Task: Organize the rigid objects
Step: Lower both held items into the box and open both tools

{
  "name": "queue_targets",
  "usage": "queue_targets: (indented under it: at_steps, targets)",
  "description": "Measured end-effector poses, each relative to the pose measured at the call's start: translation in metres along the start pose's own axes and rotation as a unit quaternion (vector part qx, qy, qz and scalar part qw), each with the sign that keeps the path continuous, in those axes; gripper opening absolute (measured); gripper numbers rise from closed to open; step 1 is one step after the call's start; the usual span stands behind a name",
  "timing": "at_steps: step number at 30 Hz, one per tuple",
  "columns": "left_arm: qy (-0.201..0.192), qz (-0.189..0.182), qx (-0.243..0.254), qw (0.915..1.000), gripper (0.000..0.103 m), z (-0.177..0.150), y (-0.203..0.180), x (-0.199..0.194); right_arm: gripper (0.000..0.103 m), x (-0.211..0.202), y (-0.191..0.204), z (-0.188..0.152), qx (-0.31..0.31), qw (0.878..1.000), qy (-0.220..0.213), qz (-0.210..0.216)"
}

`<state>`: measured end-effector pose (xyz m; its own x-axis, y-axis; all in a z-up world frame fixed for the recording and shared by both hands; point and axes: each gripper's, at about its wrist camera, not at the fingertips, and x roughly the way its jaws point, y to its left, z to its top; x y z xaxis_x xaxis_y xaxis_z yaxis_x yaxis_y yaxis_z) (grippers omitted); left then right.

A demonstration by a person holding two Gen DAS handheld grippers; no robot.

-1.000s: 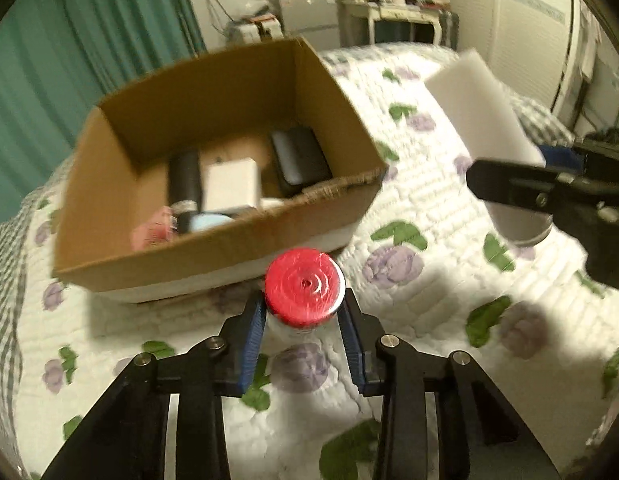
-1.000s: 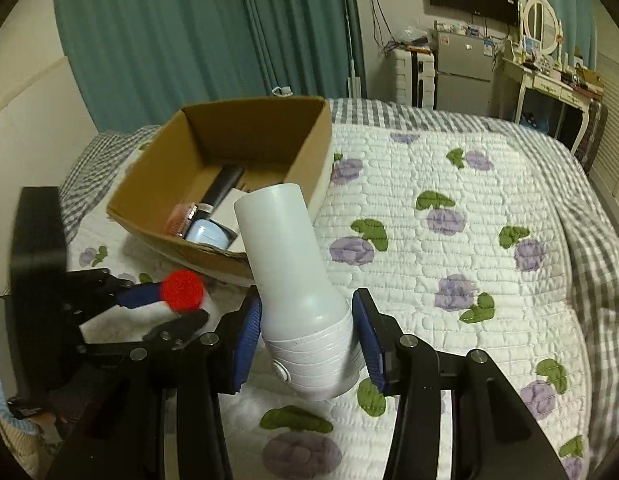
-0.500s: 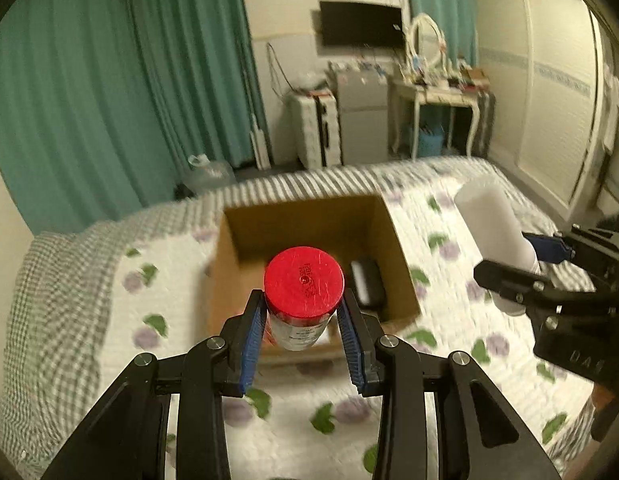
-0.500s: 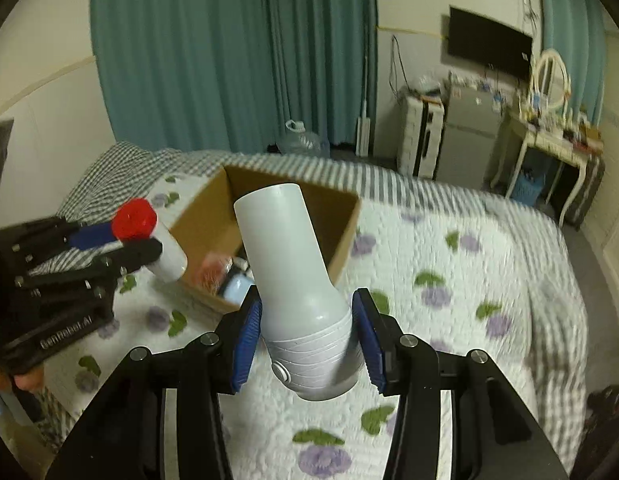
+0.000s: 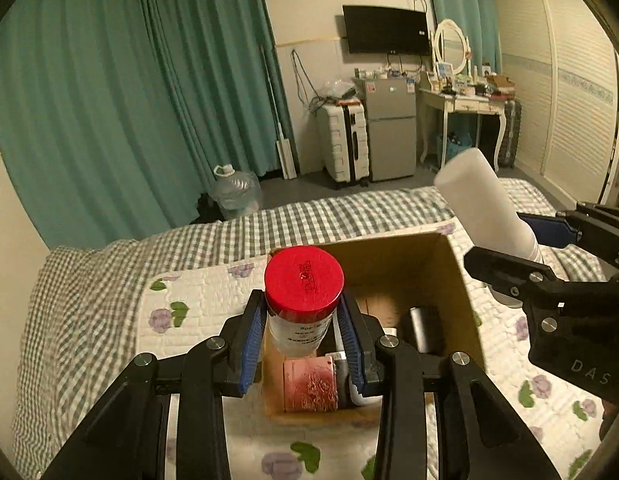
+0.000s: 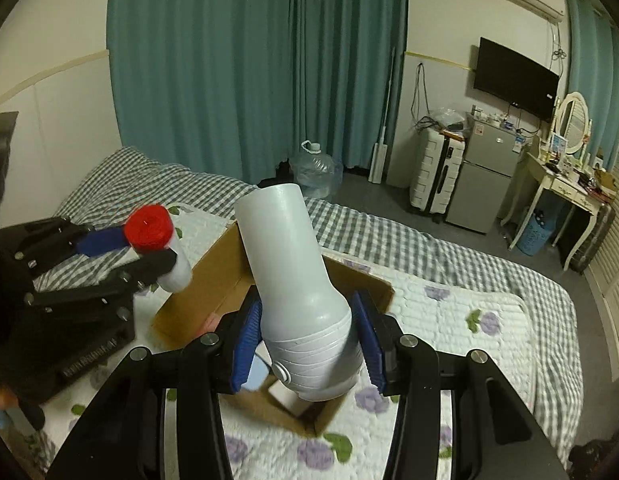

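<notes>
Directly below your left gripper point(image 5: 303, 330) the cardboard box point(image 5: 461, 292) is sitting open on the quilted bed point(image 5: 189, 304), so the coming drop is turning on that one relation: straight down. You are pinching one red-capped jar point(image 5: 304, 300) by its clear body, its long axis pointing forward along the fingers point(image 5: 251, 336), cap away from you, held in the air over the box's near edge.

Your right gripper point(image 6: 307, 340) is clamping one white bottle point(image 6: 297, 292) around its ribbed wide end, narrow end tilted up and away. It is hanging over the box's other side, which from that camera lies below and slightly left, so both loads are near the opening. Judging by the left view, the jar looks closer to a free spot.

Inside, you are looking at one pink item point(image 5: 309, 384) against the near wall and one dark cylinder point(image 5: 423, 328) further right; a pale blue piece point(image 6: 255, 376) is showing in the right view, and anything else is hidden behind your fingers.
</notes>
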<state>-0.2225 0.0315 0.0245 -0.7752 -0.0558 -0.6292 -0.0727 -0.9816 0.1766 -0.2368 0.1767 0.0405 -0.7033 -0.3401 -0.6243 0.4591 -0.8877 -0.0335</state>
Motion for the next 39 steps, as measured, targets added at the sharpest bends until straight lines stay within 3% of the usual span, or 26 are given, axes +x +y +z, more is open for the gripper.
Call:
queue_targets:
  at_steps: [10, 16, 17, 19, 27, 31, 36, 38, 39]
  targets:
    - [0.063, -0.01, 0.019, 0.9978, 0.036, -0.02, -0.016, 0.102, 0.045, 0.092, -0.02, -0.022, 0.026, 0.999, 0.038, 0.02]
    - [0.084, -0.005, 0.043, 0.9956, 0.041, -0.026, -0.025, 0.129, 0.045, 0.12, -0.034, -0.037, 0.035, 0.998, 0.045, 0.029]
    - [0.075, 0.007, 0.042, 0.9962, 0.051, -0.025, -0.026, 0.127, 0.045, 0.122, -0.033, -0.038, 0.035, 0.998, 0.045, 0.03]
    - [0.058, 0.016, 0.034, 0.9976, 0.062, -0.022, -0.024, 0.123, 0.045, 0.125, -0.034, -0.036, 0.038, 0.998, 0.043, 0.029]
    - [0.025, 0.023, 0.004, 0.9994, 0.063, -0.027, -0.008, 0.081, 0.045, 0.123, -0.033, -0.027, 0.024, 0.999, 0.04, 0.013]
    - [0.014, 0.01, -0.035, 0.9992, 0.067, -0.037, 0.01, 0.066, 0.045, 0.138, -0.021, -0.017, -0.027, 0.998, 0.061, 0.012]
    - [0.01, 0.015, -0.048, 0.9987, 0.067, -0.036, 0.019, 0.058, 0.045, 0.156, -0.008, -0.01, -0.07, 0.995, 0.073, -0.01]
    - [0.004, 0.009, -0.057, 0.9983, 0.067, -0.033, 0.022, 0.05, 0.05, 0.156, -0.007, -0.009, -0.072, 0.995, 0.074, -0.015]
    - [0.001, 0.007, -0.06, 0.9982, 0.067, -0.032, 0.023, 0.045, 0.061, 0.151, -0.005, -0.009, -0.072, 0.995, 0.074, -0.017]
